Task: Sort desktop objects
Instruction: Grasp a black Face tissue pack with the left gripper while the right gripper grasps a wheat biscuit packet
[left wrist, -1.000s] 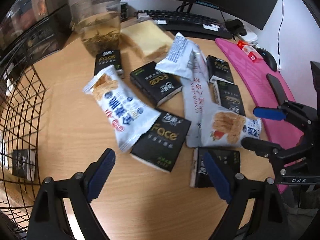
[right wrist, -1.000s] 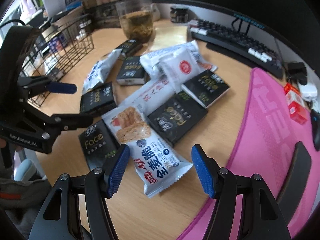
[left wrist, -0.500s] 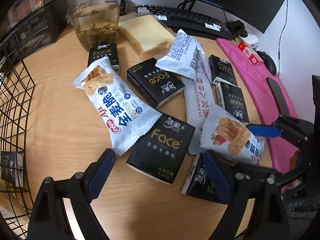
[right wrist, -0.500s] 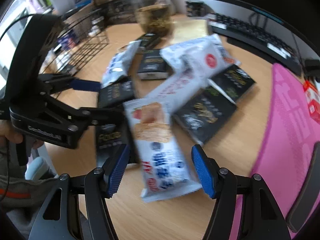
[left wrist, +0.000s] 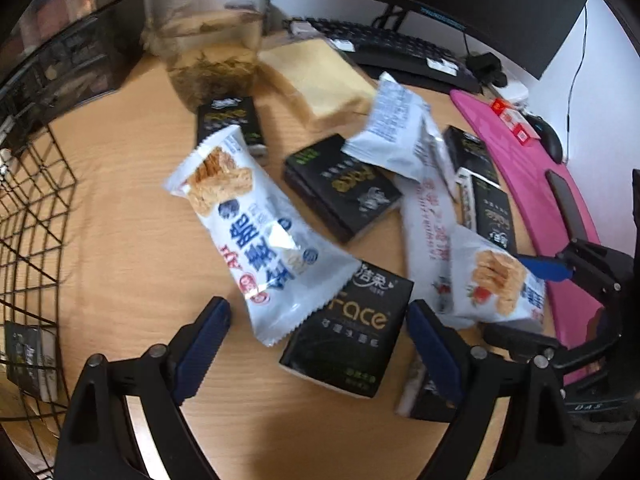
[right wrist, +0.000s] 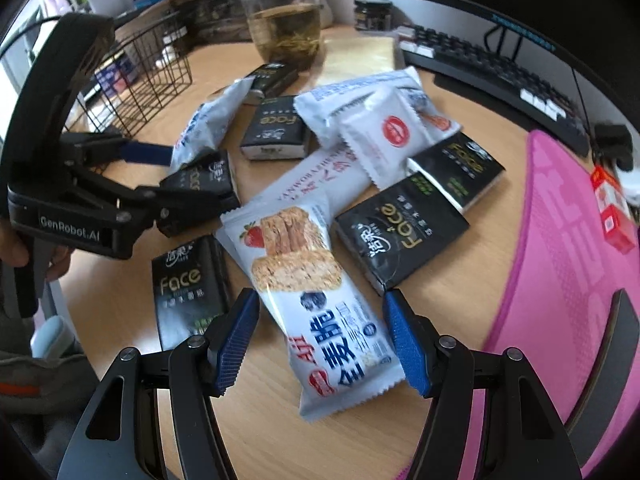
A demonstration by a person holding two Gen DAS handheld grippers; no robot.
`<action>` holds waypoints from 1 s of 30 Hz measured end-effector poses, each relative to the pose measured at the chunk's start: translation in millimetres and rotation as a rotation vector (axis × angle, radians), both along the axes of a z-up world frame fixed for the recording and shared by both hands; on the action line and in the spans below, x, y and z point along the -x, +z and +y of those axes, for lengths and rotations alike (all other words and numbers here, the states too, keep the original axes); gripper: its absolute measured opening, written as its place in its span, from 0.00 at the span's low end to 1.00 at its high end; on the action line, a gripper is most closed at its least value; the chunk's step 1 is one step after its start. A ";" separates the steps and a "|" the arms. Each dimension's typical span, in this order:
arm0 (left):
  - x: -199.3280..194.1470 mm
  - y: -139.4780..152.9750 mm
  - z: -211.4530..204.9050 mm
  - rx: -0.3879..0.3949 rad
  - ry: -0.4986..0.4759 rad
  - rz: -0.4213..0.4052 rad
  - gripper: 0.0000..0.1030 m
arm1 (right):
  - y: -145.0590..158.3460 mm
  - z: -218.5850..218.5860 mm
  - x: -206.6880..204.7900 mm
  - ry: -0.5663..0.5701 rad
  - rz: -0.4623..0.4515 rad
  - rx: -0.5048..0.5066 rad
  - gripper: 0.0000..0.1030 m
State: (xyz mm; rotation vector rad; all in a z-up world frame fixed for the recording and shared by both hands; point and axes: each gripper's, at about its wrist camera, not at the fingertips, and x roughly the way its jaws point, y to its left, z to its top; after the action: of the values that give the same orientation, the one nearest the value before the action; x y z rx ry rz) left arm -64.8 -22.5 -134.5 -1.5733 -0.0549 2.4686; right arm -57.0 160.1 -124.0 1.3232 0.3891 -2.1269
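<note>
A white foil snack packet printed with a strawberry and a cereal bar [right wrist: 312,292] lies flat on the wooden desk [right wrist: 460,312], its lower half between the spread blue pads of the right gripper [right wrist: 320,344], which straddle it without pressing, apparently lined up for a pick. The left gripper [left wrist: 316,356] likewise hangs with its jaws apart and empty over a black "Face" tissue pack [left wrist: 352,332] partly overlapped by a second white cereal-bar packet [left wrist: 256,232]. The remaining snacks and tissue packs lie jumbled mid-desk, and the black wire basket [left wrist: 36,216] at the left edge, with one dark pack already in it, probably serves as a sorting bin.
</note>
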 end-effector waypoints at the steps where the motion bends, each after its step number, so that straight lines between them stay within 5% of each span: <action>1: -1.7 -1.1 -0.8 0.025 0.000 0.006 0.87 | -1.8 -2.9 -0.8 0.001 0.005 -0.010 0.63; 7: -8.2 -5.9 12.8 0.131 -0.049 0.053 0.87 | -4.3 -1.8 1.9 -0.027 0.035 -0.039 0.56; 13: -8.7 -5.2 21.9 0.123 -0.077 0.067 0.85 | -4.3 9.0 7.8 -0.072 0.037 -0.068 0.53; 16: -11.1 -0.6 25.8 0.114 -0.086 0.087 0.64 | -4.1 14.0 8.2 -0.086 0.039 -0.068 0.53; 20: -11.3 0.8 28.5 0.115 -0.088 0.082 0.51 | -3.7 16.0 6.7 -0.092 0.038 -0.070 0.53; 30: -14.4 6.6 23.1 0.111 -0.069 0.080 0.51 | 1.3 20.7 5.3 -0.107 0.053 -0.053 0.40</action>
State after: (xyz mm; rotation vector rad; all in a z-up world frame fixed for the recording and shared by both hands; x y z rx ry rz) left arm -50.4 0.6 -127.8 -1.4890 0.1484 2.5173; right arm -62.3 180.8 -122.7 1.3466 0.4073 -2.2580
